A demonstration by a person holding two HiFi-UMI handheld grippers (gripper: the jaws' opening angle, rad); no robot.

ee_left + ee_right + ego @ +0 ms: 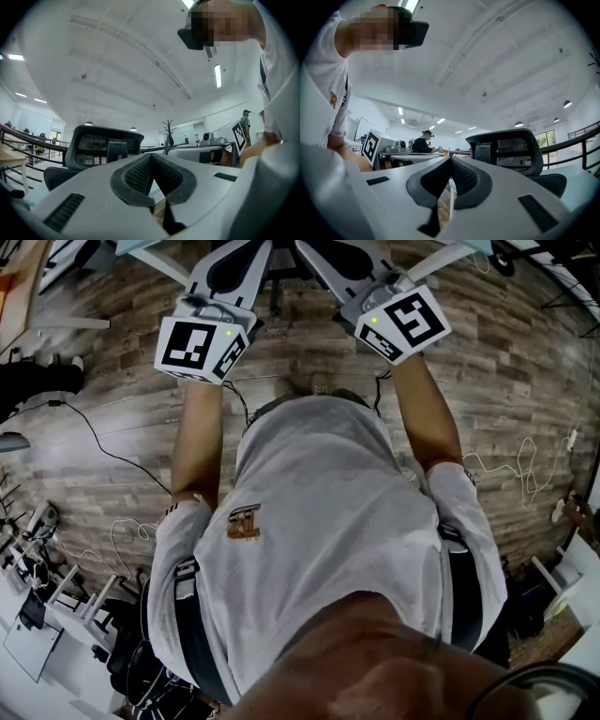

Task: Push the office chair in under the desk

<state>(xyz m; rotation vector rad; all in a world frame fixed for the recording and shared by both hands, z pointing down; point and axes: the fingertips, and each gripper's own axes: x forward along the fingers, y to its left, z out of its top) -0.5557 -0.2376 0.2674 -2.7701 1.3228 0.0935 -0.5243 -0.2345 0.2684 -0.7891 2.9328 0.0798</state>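
The office chair shows its black mesh headrest [103, 147] ahead of my left gripper [151, 158], and the same headrest [506, 150] stands right of my right gripper [450, 160]. Neither gripper touches the chair. Both grippers are shut, pads together, with nothing between them. In the head view the left gripper [230, 266] and right gripper [342, 263] are held side by side at arm's length, near the top edge. Dark parts between them at the top edge may belong to the chair. No desk can be told for sure close ahead.
Wood-plank floor [112, 399] lies below, with loose cables [94, 442] on the left and more cables [520, 465] on the right. Equipment clutters the lower left corner [37, 615]. A seated person [421, 143] works at a far desk. A railing [28, 138] runs at the left.
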